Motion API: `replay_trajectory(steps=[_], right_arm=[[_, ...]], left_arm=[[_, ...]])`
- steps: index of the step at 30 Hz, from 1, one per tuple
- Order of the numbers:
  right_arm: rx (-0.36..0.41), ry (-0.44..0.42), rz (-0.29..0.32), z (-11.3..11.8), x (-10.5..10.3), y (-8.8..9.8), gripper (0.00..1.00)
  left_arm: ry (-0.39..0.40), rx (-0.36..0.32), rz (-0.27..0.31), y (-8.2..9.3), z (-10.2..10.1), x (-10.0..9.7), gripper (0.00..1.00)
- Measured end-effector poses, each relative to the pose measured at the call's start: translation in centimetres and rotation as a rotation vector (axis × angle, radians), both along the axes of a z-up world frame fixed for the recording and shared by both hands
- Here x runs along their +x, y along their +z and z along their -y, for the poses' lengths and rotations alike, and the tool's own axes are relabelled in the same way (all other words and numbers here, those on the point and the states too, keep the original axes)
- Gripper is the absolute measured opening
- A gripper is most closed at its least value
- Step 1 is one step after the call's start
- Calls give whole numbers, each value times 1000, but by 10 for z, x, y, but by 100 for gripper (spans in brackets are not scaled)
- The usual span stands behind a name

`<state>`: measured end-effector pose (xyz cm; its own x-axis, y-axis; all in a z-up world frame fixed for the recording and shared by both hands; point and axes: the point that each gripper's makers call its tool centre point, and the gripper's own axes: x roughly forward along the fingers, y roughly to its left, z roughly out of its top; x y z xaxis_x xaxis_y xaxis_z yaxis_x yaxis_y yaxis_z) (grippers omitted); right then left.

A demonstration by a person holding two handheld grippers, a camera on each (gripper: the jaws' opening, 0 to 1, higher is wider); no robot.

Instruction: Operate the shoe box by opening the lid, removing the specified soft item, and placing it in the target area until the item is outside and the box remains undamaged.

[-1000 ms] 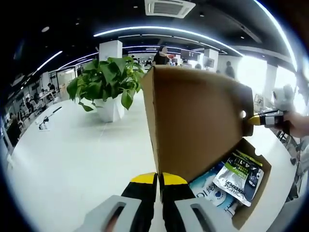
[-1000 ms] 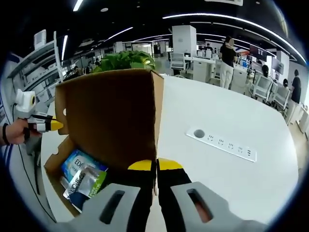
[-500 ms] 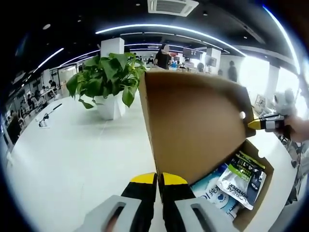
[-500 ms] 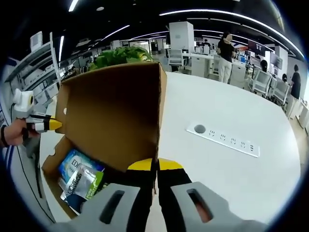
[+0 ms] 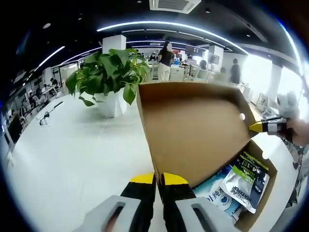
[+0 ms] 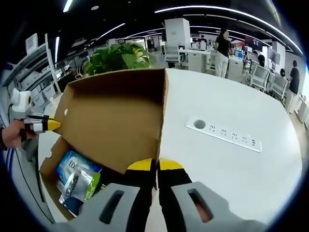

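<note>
The brown cardboard shoe box stands open on the white table, its lid raised and leaning back. In the left gripper view my left gripper is shut on the lid's near corner edge. My right gripper pinches the lid's far corner by a small hole. In the right gripper view my right gripper is shut on the lid, and the left gripper holds the other corner. Inside lie a white and green soft pouch and a blue pack.
A potted green plant stands behind the box. A white power strip is set in the table to the right. People and desks fill the far background.
The lid has tipped further back, so its top edge sits lower and more of its inner face shows. Both grippers keep their hold on the lid corners.
</note>
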<state>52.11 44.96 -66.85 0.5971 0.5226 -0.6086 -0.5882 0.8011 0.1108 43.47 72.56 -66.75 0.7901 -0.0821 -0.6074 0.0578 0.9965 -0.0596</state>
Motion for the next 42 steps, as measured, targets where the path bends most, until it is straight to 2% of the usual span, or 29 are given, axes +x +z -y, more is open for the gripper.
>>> replay_trajectory(steps=[12,24,26,42], right_arm=[[-1,-12,-37,-1,1,-7,1],[-10,-16,-60,0,0,-14,2],[-6,-19,-66,1,5,-17,2],[15,-45,-88,3,14,-24,3]], left_arm=[[-5,12,-27,-8,0,5,5],[0,57,-45,-15,0,12,7],[-1,61,-50,-16,0,13,7],[7,47,-74,-23,0,14,9]])
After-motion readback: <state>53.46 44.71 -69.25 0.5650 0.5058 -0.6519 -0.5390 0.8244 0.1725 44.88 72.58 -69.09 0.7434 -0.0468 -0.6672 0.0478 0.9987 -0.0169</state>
